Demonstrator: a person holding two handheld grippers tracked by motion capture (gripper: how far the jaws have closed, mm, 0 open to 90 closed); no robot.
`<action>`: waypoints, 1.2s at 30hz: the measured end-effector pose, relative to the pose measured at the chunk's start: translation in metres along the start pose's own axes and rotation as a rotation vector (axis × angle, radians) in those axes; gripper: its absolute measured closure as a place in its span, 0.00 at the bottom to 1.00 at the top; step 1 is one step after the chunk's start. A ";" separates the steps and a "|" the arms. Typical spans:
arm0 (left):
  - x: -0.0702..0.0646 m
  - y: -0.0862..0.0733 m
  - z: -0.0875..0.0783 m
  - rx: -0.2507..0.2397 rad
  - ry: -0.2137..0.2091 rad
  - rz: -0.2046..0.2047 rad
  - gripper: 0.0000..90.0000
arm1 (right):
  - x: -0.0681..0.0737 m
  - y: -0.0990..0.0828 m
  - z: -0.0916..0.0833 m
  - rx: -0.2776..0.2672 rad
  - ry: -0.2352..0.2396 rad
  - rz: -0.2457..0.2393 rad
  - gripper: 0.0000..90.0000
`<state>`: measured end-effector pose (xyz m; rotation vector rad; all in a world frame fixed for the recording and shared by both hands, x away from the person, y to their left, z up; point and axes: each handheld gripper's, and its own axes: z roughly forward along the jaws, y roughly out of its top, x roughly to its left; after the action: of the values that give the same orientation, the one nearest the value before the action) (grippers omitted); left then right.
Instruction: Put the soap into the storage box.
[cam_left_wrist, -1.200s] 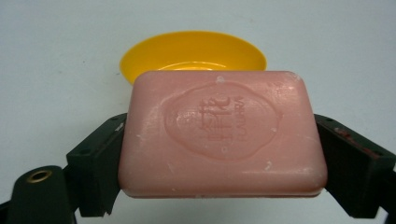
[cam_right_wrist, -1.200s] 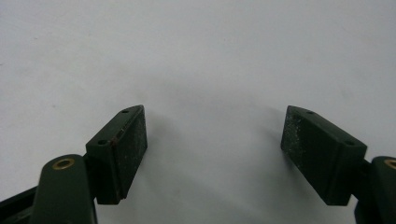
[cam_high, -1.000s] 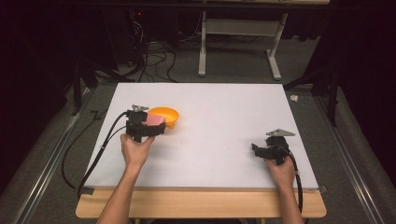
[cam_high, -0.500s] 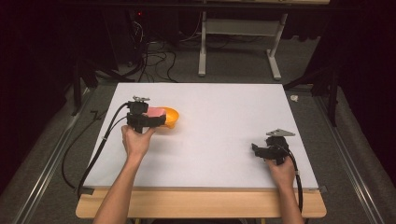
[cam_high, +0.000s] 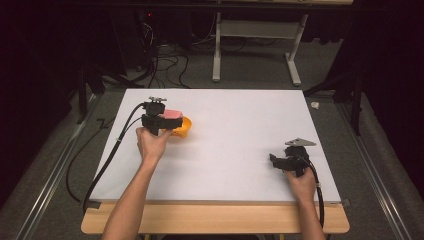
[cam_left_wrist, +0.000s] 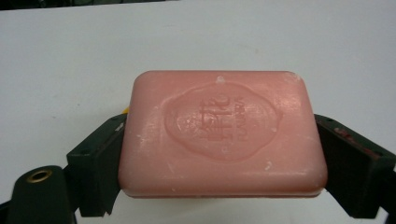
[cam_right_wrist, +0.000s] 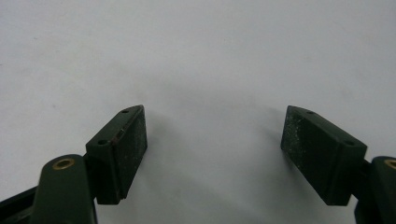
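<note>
Two of my left fingers (cam_left_wrist: 100, 170) clamp the pink soap bar (cam_left_wrist: 222, 135), held above the orange bowl (cam_high: 183, 128); my right fingers (cam_right_wrist: 310, 147) rest apart on the bench (cam_high: 240, 140). Next, I judge: lower it in, release.

Both forearms are bare, with no sleeves. The left gripper (cam_high: 171, 122) is black, with a small grey metal fitting on its far side and a thick black cable trailing back along the table's left edge. The right gripper (cam_high: 276, 161) is also black, topped by a grey three-cornered plate, its black cable running near along the forearm. Up close, each jaw ends in a dark, blocky pad (cam_right_wrist: 133, 151) with small screw holes, some scuffed reddish marks, and a brass-ringed hole (cam_right_wrist: 63, 164) at its base.
</note>
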<state>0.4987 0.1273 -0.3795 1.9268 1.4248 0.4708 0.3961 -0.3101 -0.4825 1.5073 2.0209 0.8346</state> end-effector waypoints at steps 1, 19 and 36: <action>0.000 0.000 0.001 0.002 0.003 0.000 0.15 | 0.000 0.000 0.000 0.000 0.000 0.000 0.26; 0.004 0.000 0.024 0.044 0.033 -0.008 0.15 | 0.000 0.000 0.000 0.000 0.000 0.000 0.26; 0.005 -0.003 0.046 0.079 0.047 -0.027 0.15 | 0.000 0.000 0.000 0.000 0.001 0.000 0.26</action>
<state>0.5281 0.1177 -0.4144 1.9672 1.5183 0.4567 0.3961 -0.3101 -0.4825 1.5069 2.0215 0.8350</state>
